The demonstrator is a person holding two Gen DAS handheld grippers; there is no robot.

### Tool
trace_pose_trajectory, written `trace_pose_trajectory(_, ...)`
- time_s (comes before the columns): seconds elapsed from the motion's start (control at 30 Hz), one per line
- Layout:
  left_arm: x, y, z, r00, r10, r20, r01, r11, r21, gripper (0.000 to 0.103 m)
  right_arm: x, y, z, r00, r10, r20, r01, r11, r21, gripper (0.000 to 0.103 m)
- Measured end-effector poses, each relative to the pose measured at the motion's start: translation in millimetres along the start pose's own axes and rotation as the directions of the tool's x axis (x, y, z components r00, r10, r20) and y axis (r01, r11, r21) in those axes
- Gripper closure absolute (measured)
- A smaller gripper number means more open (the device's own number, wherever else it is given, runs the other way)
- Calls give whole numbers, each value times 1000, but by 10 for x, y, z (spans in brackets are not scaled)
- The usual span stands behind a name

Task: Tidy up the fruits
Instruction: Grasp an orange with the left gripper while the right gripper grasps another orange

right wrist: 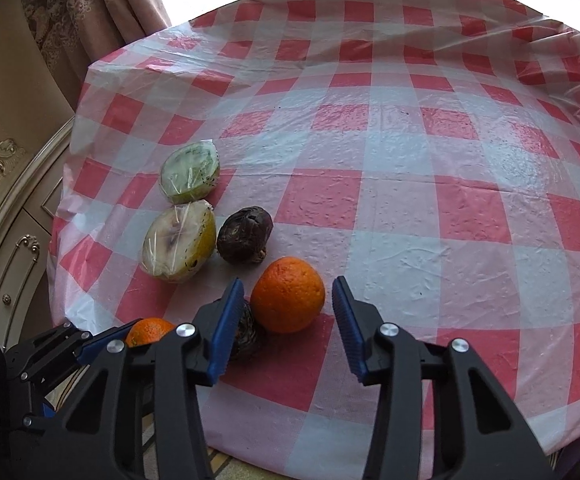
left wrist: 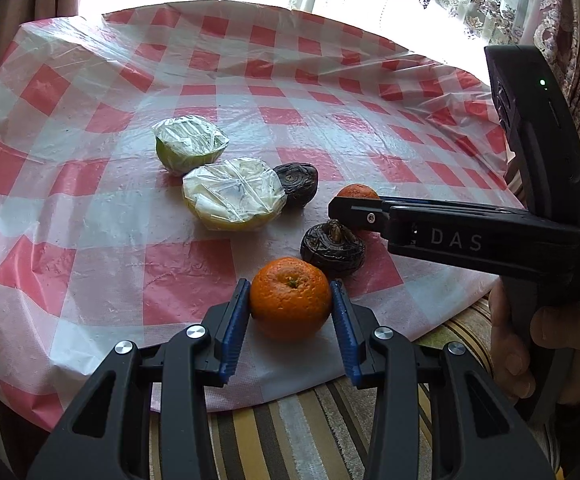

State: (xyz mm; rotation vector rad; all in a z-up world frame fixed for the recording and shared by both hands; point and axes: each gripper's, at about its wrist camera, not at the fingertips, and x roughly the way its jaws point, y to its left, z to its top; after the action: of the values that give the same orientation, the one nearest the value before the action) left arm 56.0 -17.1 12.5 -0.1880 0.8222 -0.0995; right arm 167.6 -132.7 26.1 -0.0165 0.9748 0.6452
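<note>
My left gripper [left wrist: 290, 282] is shut on an orange mandarin [left wrist: 290, 298] near the table's front edge; both blue pads [left wrist: 233, 320] press its sides. That mandarin [right wrist: 147, 330] also shows at the lower left of the right wrist view. A second orange [right wrist: 287, 300] sits between the pads of my right gripper [right wrist: 287, 284], with a thin strip of cloth showing on each side of it. In the left wrist view this gripper [left wrist: 334, 208] appears side-on, its near finger covering most of that orange [left wrist: 356, 192].
On the red-and-white checked tablecloth [left wrist: 89, 240] lie two film-wrapped fruit halves, green [left wrist: 189, 144] and yellow [left wrist: 233, 196], and two dark wrinkled fruits [left wrist: 298, 180] [left wrist: 332, 248]. A hand [left wrist: 550, 332] holds the right gripper. Striped fabric [left wrist: 290, 420] lies below the table edge.
</note>
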Motion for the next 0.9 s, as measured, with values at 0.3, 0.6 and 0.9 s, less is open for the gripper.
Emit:
trace_pose_trajectory(0.3, -17, -19, -15, 1000, 15, 9, -15, 1000, 5, 64, -93, 15, -59, 999, -27, 28, 27, 1000, -11, 68)
trace_pose_trajectory(0.6, -5, -79, -16, 999, 47, 9, -47, 999, 20, 64, -259, -91, -215, 990, -138, 1, 138, 990, -20, 68)
trace_pose_trajectory(0.9, 29, -96, -16, 998, 64, -3, -64, 998, 30, 64, -334, -69, -368, 981, -193, -12, 192, 980, -60, 58)
